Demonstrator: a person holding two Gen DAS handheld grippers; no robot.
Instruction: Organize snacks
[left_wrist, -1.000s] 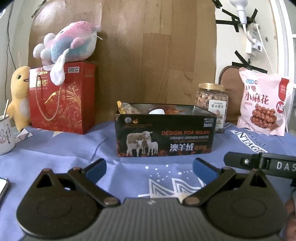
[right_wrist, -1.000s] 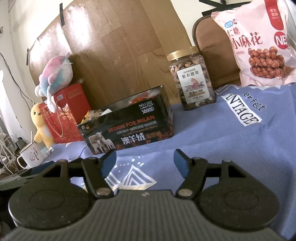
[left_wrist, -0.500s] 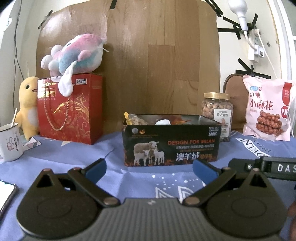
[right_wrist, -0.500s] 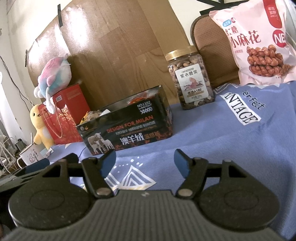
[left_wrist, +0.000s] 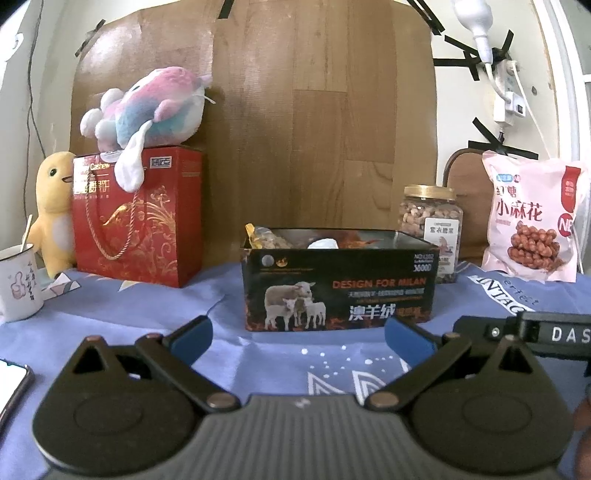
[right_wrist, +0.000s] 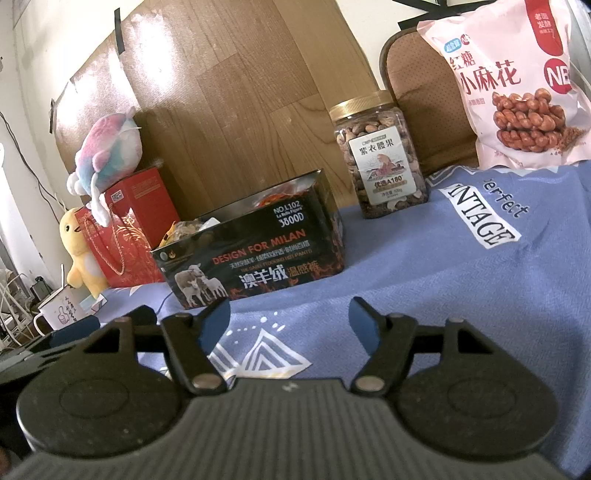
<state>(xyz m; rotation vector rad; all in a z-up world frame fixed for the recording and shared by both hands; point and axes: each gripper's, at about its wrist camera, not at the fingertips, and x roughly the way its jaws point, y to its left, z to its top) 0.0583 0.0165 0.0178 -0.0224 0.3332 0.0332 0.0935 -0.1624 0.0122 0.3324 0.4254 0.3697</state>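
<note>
A black open box (left_wrist: 340, 288) printed with sheep stands mid-table, snack packets showing over its rim; it is also in the right wrist view (right_wrist: 255, 254). Behind it to the right stands a gold-lidded nut jar (left_wrist: 430, 229) (right_wrist: 380, 162). A pink snack bag (left_wrist: 532, 218) (right_wrist: 513, 85) leans at the far right. My left gripper (left_wrist: 297, 339) is open and holds nothing, just short of the box. My right gripper (right_wrist: 290, 321) is open too, nothing between its blue pads, over bare cloth to the right of the box.
A blue printed cloth (right_wrist: 461, 266) covers the table. At the left stand a red gift bag (left_wrist: 138, 218) with a plush fish (left_wrist: 147, 110) on top, a yellow plush toy (left_wrist: 53, 210), a white mug (left_wrist: 18, 284) and a phone (left_wrist: 11, 384). A wooden board (left_wrist: 295, 110) backs the table.
The left wrist view has tilted upward a little, so the box and jar sit lower in frame. The right gripper has stayed in place with its jaws a touch wider.
</note>
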